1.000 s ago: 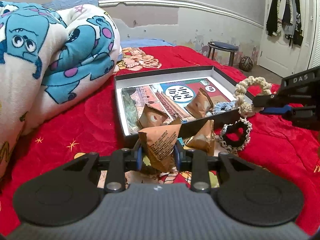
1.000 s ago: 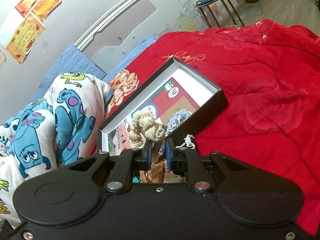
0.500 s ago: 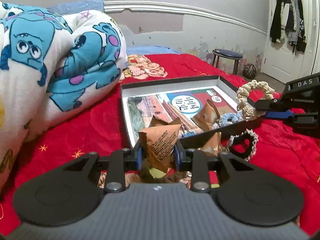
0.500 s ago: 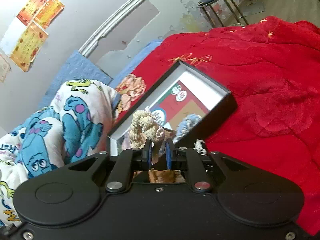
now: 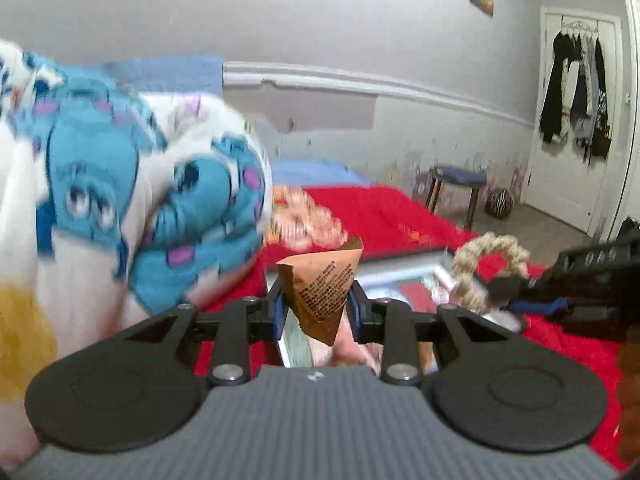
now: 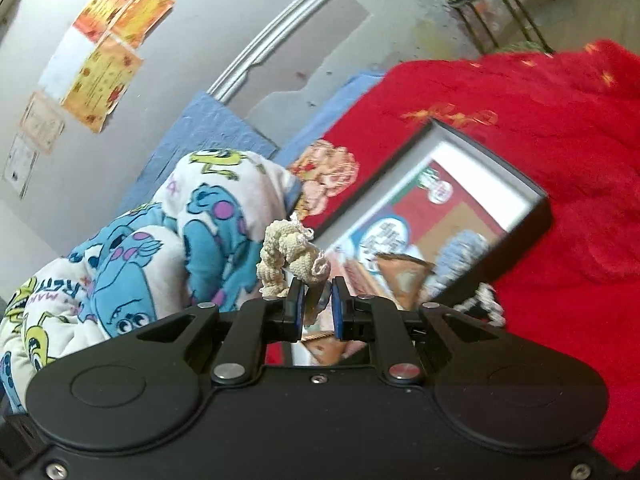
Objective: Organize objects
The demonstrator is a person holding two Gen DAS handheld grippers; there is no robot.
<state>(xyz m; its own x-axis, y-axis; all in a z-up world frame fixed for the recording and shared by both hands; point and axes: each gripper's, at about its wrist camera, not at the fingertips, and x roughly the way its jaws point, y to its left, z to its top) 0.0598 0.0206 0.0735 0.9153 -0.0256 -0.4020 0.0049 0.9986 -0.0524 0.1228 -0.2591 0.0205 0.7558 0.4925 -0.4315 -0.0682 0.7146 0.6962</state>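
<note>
My left gripper (image 5: pixel 316 306) is shut on a brown triangular snack packet (image 5: pixel 322 284) and holds it in the air over the near end of the black tray (image 5: pixel 404 258). My right gripper (image 6: pixel 316 306) is shut on a cream crocheted scrunchie (image 6: pixel 290 258), raised above the black tray (image 6: pixel 520 224). In the left wrist view the right gripper (image 5: pixel 508 286) holds that scrunchie (image 5: pixel 484 268) at the right. The tray holds a brown packet (image 6: pixel 404 280) and a blue scrunchie (image 6: pixel 460 252). A black-and-white scrunchie (image 6: pixel 486 300) lies outside the tray's near wall.
A rolled white-and-blue monster-print blanket (image 5: pixel 120 208) lies left of the tray on the red bedspread (image 6: pixel 560 128). A blue stool (image 5: pixel 456 188) and a door hung with clothes (image 5: pixel 576 100) stand beyond the bed.
Both grippers have risen and tilted up with their loads. The tray and the bed have dropped lower in both views. Both jaws stay shut.
</note>
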